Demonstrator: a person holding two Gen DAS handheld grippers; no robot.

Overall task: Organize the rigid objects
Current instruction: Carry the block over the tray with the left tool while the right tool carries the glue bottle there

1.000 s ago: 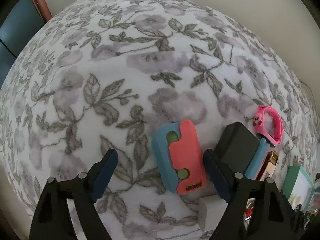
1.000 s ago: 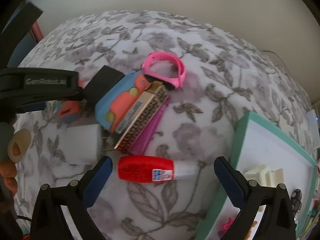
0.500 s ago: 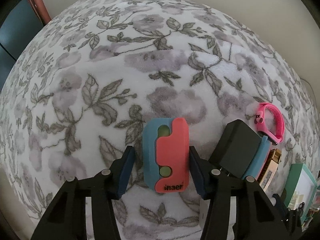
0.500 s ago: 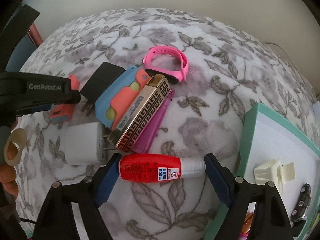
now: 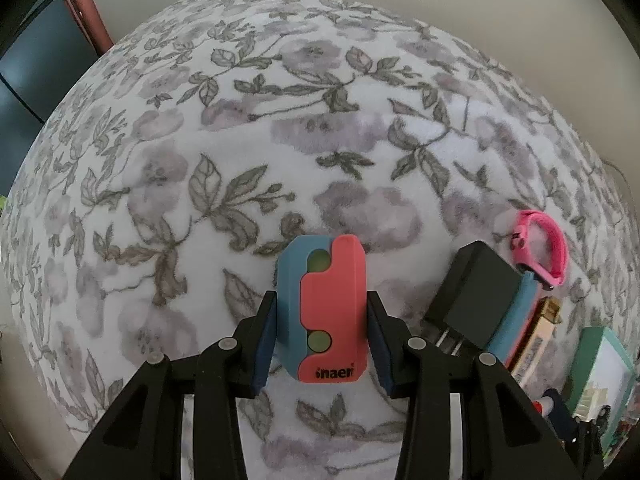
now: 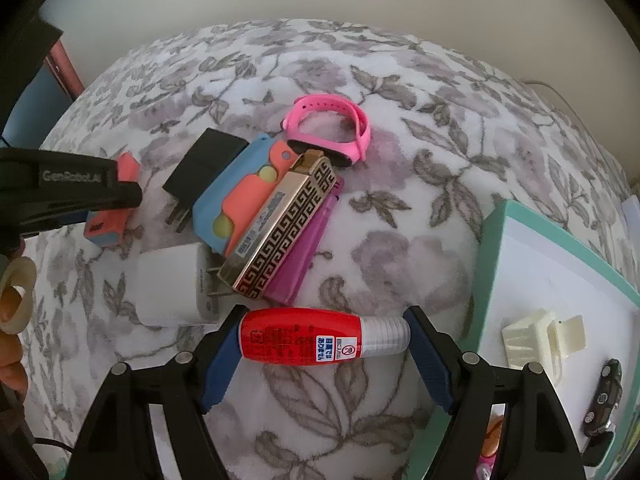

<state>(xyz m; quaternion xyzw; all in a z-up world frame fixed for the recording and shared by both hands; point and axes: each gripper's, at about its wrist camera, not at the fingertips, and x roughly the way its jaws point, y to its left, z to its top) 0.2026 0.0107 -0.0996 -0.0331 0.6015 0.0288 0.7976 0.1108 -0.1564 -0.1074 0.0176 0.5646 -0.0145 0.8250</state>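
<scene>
Left gripper (image 5: 321,330) has its pads pressed on both long flanks of the blue-and-coral case (image 5: 325,312), gripping it, its long axis running straight out toward 12 o'clock along the fingers. Right gripper (image 6: 325,346) brackets the red glue bottle (image 6: 320,339) end to end, fingers narrowed to touch its base and clear cap; the bottle's long axis lies crosswise, 9 to 3 o'clock. Outward at 11 o'clock sits the pile: white charger (image 6: 170,286), patterned gold box (image 6: 280,224), pink wristband (image 6: 332,134). The teal tray (image 6: 494,280) waits at 3 o'clock, nearest the right gripper; likely that bottle goes there first.
</scene>
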